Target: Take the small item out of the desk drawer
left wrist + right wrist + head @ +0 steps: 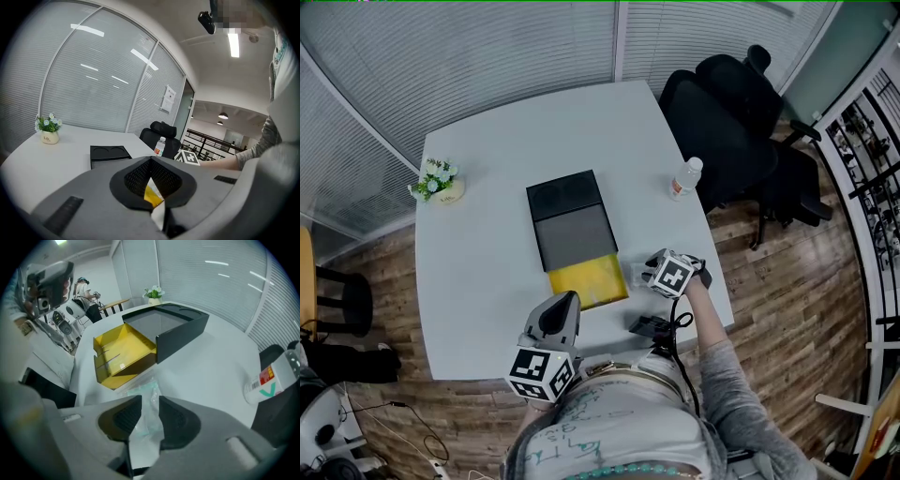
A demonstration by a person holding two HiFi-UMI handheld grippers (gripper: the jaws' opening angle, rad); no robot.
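Observation:
A black desk drawer unit (570, 220) (173, 329) stands in the middle of the white table (478, 272), its yellow drawer (586, 279) (124, 355) pulled out towards me. My right gripper (654, 272) (150, 401) points steeply down just right of the drawer, its jaws open. A small clear packet with pale teal contents (140, 391) lies flat on the table in the gap between them, with neither pad pressing on it. My left gripper (567, 300) (151, 159) hovers at the drawer's near left corner, tips together, holding nothing.
A water bottle (684, 178) (274, 376) stands at the table's right edge, beside a black office chair (741, 122). A small potted plant (438, 180) (48, 129) sits at the far left corner. A dark object (652, 326) lies at the near table edge.

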